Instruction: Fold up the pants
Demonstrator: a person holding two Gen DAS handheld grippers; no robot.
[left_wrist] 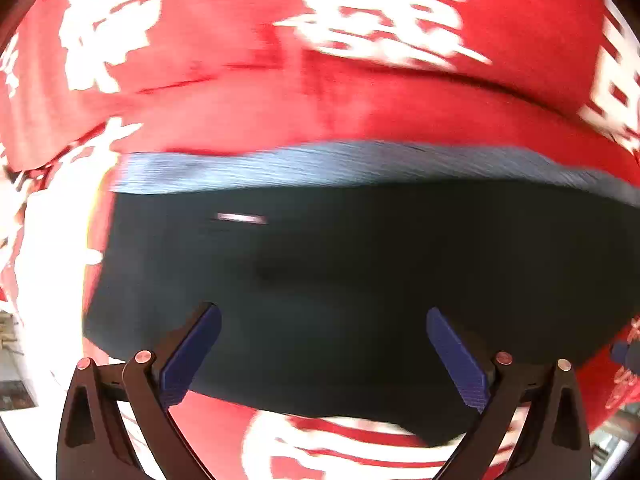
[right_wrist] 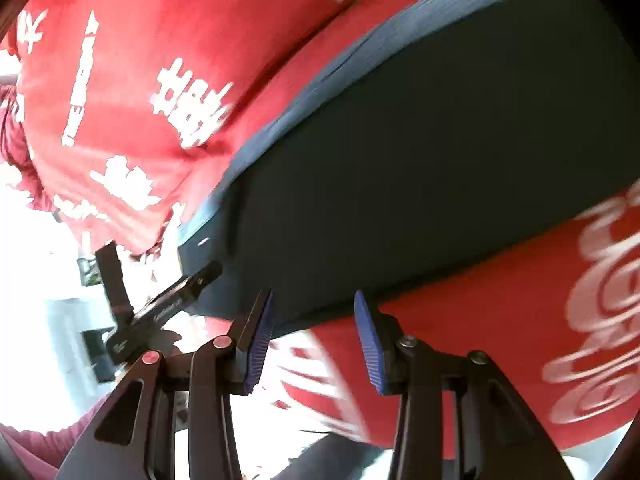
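1. pants [left_wrist: 340, 280]: dark, near-black fabric lying flat on a red cloth with white characters [left_wrist: 380, 20] over the table. we read it as an already compact, roughly rectangular bundle, so likely mid-fold or late in the fold.
2. left gripper [left_wrist: 323, 356]: blue ribbed pads spread wide, nothing between them, hovering over the near part of the pants.
3. right gripper [right_wrist: 314, 340]: pads apart too, empty, sitting at the near edge of the pants [right_wrist: 400, 160], red cloth [right_wrist: 120, 80] showing under and beside it.
4. in the right wrist view a black tool arm [right_wrist: 160, 308], probably the left gripper, sits at the left corner of the pants.
5. materials: pants look smooth and matte; a blue-grey ribbed band [left_wrist: 320, 164] runs along the far edge, likely the waistband. cloth is creased, soft.
6. next move, our call: close each gripper on a near edge or corner, lift and carry it over toward the far band. both views are motion-blurred, so exact layer count is unclear.
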